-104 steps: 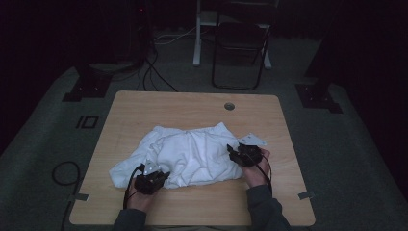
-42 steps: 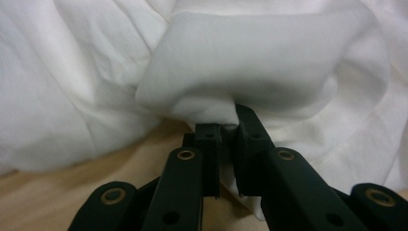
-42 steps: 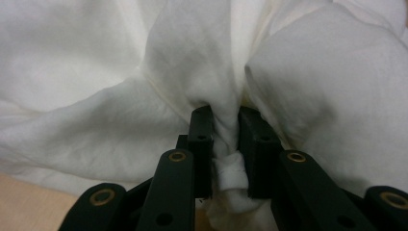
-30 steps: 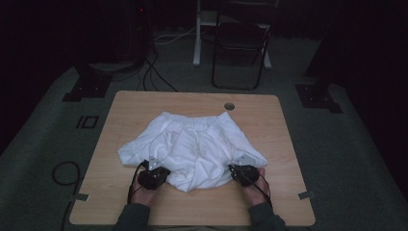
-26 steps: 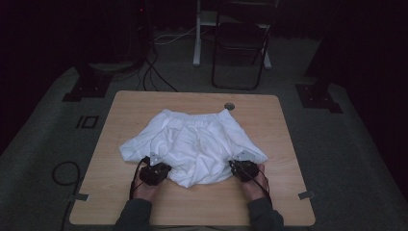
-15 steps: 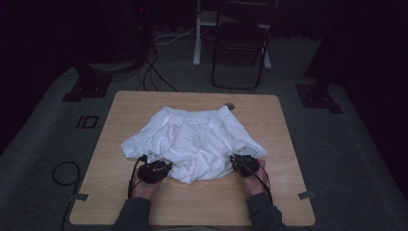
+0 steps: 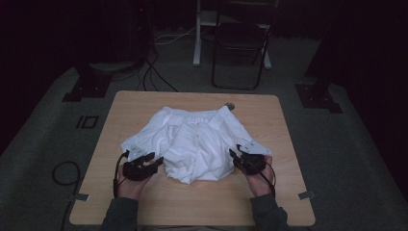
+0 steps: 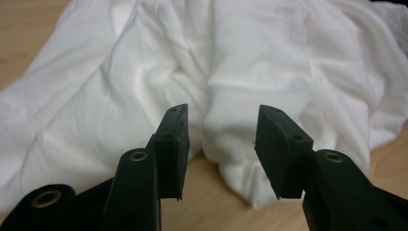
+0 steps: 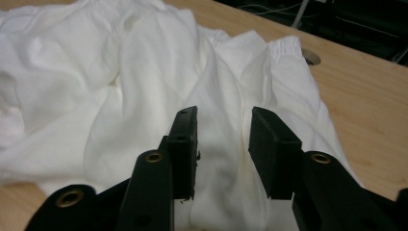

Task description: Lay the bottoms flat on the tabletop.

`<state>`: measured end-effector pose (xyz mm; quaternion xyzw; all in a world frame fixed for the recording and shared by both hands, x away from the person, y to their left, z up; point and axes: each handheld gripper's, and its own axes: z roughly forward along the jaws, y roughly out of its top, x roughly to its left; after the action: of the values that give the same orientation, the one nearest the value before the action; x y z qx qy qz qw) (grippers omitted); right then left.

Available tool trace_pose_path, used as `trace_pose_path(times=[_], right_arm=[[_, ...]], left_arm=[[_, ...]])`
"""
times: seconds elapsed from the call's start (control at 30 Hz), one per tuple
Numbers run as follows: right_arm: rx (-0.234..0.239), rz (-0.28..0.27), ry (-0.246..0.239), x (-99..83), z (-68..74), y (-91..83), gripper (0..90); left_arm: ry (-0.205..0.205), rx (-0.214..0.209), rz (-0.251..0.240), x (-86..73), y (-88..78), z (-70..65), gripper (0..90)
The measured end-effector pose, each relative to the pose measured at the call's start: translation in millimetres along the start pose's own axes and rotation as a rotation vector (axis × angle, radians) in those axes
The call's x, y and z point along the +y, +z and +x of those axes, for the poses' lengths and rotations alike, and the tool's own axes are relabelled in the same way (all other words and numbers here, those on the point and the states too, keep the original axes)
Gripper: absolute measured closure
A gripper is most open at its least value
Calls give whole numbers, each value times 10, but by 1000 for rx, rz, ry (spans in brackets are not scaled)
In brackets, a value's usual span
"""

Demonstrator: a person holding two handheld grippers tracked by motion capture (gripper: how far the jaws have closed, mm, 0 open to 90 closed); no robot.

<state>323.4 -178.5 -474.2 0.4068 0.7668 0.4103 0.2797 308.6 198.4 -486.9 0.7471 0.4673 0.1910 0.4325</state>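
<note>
A pair of white shorts [image 7: 192,142] lies crumpled on the wooden table [image 7: 144,103], with its elastic waistband toward the far edge. My left gripper [image 7: 155,160] hovers at the garment's near left hem. Its jaws have just been opening and stand apart, with nothing pressed between the pads. In the left gripper view the gripper [image 8: 221,115] looks onto folds of the shorts [image 8: 250,62] beyond it. My right gripper [image 7: 234,154] hangs over the near right hem. Its jaws have likewise been opening, and the cloth [image 9: 144,62] lies below the gripper [image 9: 223,118].
A round cable hole [image 7: 230,106] sits near the table's far edge. Behind the table stand a dark folding chair [image 7: 240,43] and a white post. Black stand bases [image 7: 82,86] and cables lie on the grey carpet on both sides.
Both grippers have risen a little from the shorts' near edge and their jaws have spread. The cloth they gripped has dropped back onto the table.
</note>
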Motion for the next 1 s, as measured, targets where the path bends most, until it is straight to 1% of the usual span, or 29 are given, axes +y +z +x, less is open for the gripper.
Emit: trace_pose_path(times=[0.23, 0.43, 0.5, 0.6, 0.63, 0.67, 0.73, 0.83, 0.87, 0.9, 0.93, 0.97, 1.0], right_arm=[[-2, 8, -4, 188, 29, 234, 585], [-11, 38, -2, 250, 10, 447, 571], [-4, 40, 3, 256, 1, 508, 558], [13, 50, 16, 269, -6, 597, 539], [13, 50, 16, 269, -6, 597, 539], [16, 53, 20, 276, -4, 629, 533], [34, 59, 28, 302, 14, 720, 522], [47, 95, 26, 307, 51, 831, 520], [53, 108, 24, 302, 64, 868, 533], [50, 125, 15, 292, 76, 897, 580], [49, 142, 9, 280, 89, 917, 681], [49, 157, -5, 264, 102, 922, 751], [42, 161, -16, 247, 116, 912, 799]], left_arm=[[39, 5, 20, 233, 297, -43, 499], [63, 24, 49, 358, 525, -62, 452], [74, 29, 53, 395, 587, -69, 432], [77, 28, 59, 453, 675, -82, 402], [77, 28, 59, 453, 675, -82, 401], [77, 22, 62, 489, 737, -92, 401], [77, 24, 73, 511, 803, -111, 393], [74, 18, 99, 513, 907, -145, 396], [72, 14, 110, 506, 932, -154, 432], [76, 19, 110, 492, 945, -168, 537], [81, 18, 119, 479, 951, -177, 646], [85, 23, 125, 465, 949, -189, 738], [94, 20, 122, 454, 930, -193, 820]])
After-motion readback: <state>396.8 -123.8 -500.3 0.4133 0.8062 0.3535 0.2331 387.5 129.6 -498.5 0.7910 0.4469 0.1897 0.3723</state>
